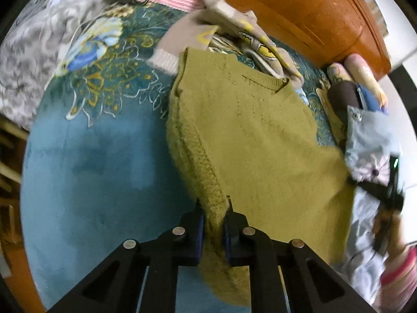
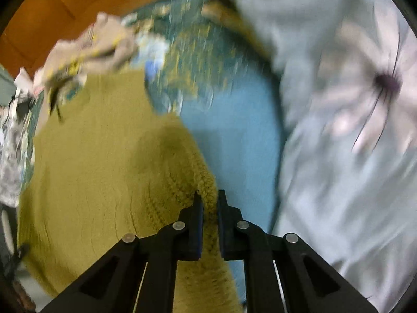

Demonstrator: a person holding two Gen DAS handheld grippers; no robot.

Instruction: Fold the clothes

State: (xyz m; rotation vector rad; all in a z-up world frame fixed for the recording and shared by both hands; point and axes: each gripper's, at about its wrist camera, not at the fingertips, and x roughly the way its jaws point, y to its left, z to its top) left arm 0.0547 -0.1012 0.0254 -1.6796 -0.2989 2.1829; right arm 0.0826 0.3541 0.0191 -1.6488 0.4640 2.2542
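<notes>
The right wrist view is smeared by motion, so we cannot make out the pattern of the blue bedspread [image 2: 242, 140] or the detail of the pale grey floral quilt [image 2: 346, 120] at its right; in both views the lower frame is taken up by the black gripper bodies, which hide the near hem of the olive knitted sweater [image 1: 260, 140]. We see the left gripper [image 1: 214, 208] clamped on a bunched, ribbed fold along the sweater's left edge, the knit squeezed between its blue-lined pads. The right gripper [image 2: 208, 203] is likewise closed on a ribbed fold at the sweater's right edge, with olive knit [image 2: 99, 161] filling the narrow gap between its fingers. The sweater lies spread on the bedspread, collar toward the wooden headboard [image 1: 312, 13]. A beige patterned garment [image 1: 234, 26] lies crumpled just beyond the collar, touching it. To the sweater's left we find a broad bare stretch of bedspread [image 1: 91, 161]; to its right the quilt [image 1: 370, 143] and pillows crowd close.
</notes>
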